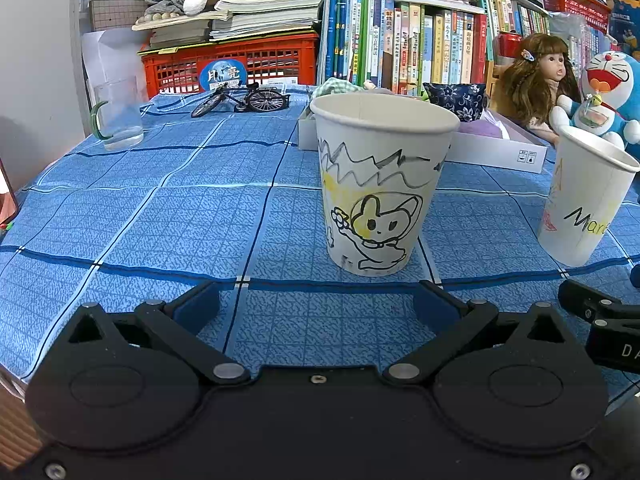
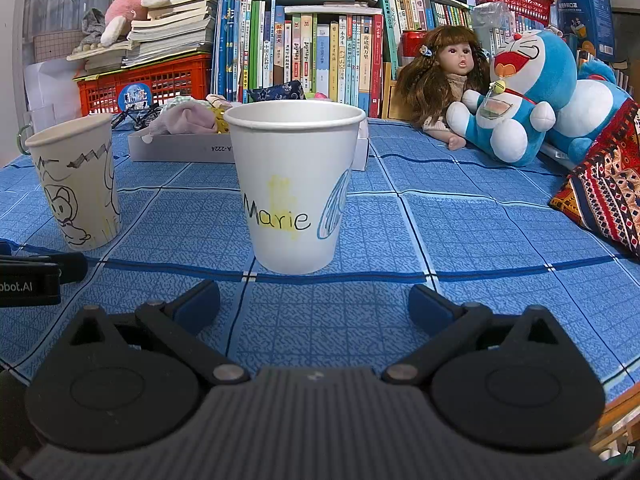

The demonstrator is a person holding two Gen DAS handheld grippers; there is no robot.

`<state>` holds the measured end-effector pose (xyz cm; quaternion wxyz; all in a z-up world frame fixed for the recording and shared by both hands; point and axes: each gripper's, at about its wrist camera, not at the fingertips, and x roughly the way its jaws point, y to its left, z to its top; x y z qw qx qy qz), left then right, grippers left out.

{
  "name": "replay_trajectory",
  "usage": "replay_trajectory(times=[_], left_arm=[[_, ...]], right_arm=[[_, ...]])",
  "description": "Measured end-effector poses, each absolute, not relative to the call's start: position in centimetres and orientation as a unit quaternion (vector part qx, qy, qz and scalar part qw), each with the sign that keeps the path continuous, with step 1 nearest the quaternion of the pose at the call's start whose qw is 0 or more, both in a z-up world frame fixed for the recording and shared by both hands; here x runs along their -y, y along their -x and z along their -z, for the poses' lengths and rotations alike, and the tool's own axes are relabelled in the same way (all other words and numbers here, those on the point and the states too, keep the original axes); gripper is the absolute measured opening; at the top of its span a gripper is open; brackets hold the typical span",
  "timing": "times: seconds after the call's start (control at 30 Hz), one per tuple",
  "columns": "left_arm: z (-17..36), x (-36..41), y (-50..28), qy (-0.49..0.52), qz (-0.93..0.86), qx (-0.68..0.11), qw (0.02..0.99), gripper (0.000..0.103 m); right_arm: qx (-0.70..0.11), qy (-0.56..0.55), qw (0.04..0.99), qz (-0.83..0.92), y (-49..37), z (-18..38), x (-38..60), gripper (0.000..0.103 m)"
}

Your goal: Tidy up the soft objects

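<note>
Paper cups, light and empty | left gripper (image 1: 318, 300) and right gripper (image 2: 314, 300): jaws wide, nothing held | cat-drawing cup (image 1: 380, 184) and "Marie" cup (image 2: 294, 184) upright on worktop (image 2: 460, 240), each just ahead of its jaws | risk: hard squeeze crushes, sideways nudge topples | soft cloths in white box (image 2: 180, 148) behind.

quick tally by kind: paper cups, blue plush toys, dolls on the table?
Paper cups: 2, the cat-drawing cup and the "Marie" cup.
Blue plush toys: 2, the small one and the big one behind it.
Dolls: 1, the long-haired doll.
Total: 5.
</note>
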<state>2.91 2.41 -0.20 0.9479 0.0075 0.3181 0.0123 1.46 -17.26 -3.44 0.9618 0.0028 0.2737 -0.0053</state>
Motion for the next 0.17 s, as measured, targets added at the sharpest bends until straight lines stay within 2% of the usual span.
replay_trajectory(times=[0.17], left_arm=[[0.17,-2.43,-3.09,-0.01,-0.008,-0.317,0.948,0.103]], right_arm=[[-0.273,-0.003,0.962,0.005,-1.45,3.44,17.26,0.103]])
